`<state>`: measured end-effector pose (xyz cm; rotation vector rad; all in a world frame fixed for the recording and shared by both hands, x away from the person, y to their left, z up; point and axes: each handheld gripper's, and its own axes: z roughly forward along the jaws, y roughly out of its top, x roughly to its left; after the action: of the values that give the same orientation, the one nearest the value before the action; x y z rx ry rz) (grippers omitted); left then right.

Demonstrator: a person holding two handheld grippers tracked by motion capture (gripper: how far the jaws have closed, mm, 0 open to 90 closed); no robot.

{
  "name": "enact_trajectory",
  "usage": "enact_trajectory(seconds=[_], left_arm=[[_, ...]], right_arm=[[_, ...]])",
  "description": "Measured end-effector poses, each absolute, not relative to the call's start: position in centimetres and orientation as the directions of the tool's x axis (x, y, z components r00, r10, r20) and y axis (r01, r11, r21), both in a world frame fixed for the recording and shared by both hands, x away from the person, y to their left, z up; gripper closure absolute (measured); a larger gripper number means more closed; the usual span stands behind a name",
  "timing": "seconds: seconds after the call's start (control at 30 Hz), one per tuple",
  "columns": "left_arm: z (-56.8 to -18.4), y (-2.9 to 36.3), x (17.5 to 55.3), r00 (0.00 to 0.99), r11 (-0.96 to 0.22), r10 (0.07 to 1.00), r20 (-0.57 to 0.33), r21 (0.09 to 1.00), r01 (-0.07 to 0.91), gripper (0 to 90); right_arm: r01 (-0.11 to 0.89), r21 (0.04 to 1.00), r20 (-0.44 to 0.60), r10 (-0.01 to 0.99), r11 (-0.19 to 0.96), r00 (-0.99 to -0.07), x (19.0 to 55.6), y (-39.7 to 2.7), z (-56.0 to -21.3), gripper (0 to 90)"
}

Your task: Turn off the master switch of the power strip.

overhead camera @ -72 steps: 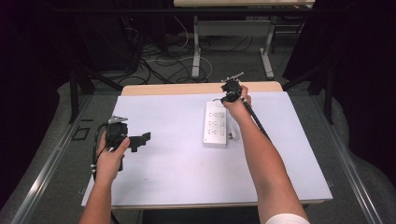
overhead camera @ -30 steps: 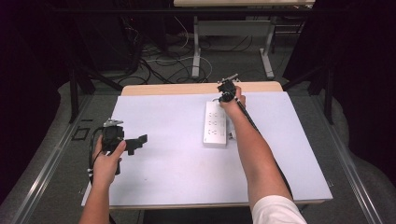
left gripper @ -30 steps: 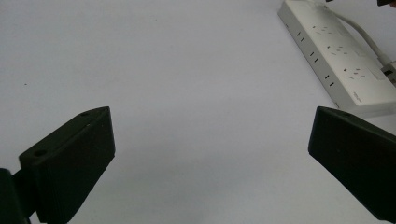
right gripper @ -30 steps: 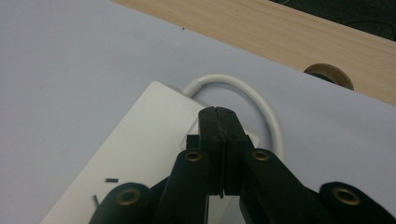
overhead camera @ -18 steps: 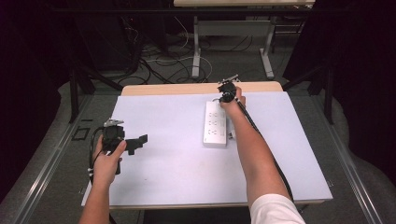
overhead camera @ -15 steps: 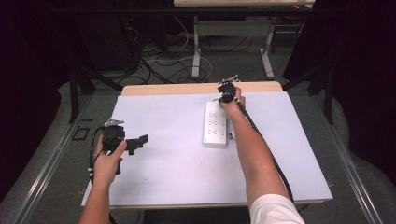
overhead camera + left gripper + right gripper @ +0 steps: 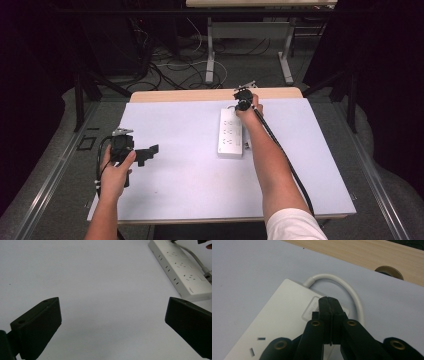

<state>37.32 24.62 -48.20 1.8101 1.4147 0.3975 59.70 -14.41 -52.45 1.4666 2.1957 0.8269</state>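
Right tongs (image 7: 329, 302) shut, seemingly on power strip (image 7: 279, 322) switch.

Lab-like recording space: dark curtains (image 7: 385, 75), loose floor cables (image 7: 170, 62), white-covered worktable (image 7: 180, 170), metal desk legs (image 7: 210, 55).

No legible text, brand, number or sign appears anywhere; the white power strip (image 7: 287, 315) bears a faint rectangular label panel beside its cable end, but its lettering is too blurred and partly covered to read.
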Motion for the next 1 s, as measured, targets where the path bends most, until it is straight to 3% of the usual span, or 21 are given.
enact_trajectory(seconds=[0.13, 0.77, 0.87, 1.0], left_arm=[[-48.3, 24.6, 37.4, 0.333, -0.073, 0.919, -0.213, 0.736, 0.673, 0.8], [-48.5, 24.3, 37.5, 0.339, -0.083, 0.917, -0.211, 0.729, 0.679, 0.8], [-48.5, 24.1, 37.5, 0.341, -0.086, 0.916, -0.209, 0.729, 0.679, 0.8], [-48.5, 24.2, 37.5, 0.341, -0.084, 0.916, -0.211, 0.730, 0.678, 0.8]], right_arm=[[0.692, 0.643, -0.028, 0.912, 0.329, -0.408, 59.6, -14.0, -52.4, 90.0], [0.683, 0.654, -0.009, 0.906, 0.325, -0.422, 59.6, -13.4, -52.7, 90.0], [0.686, 0.659, -0.002, 0.912, 0.310, -0.410, 59.6, -13.8, -52.4, 83.0], [0.705, 0.642, 0.010, 0.917, 0.301, -0.400, 59.5, -14.5, -52.0, 80.1]])
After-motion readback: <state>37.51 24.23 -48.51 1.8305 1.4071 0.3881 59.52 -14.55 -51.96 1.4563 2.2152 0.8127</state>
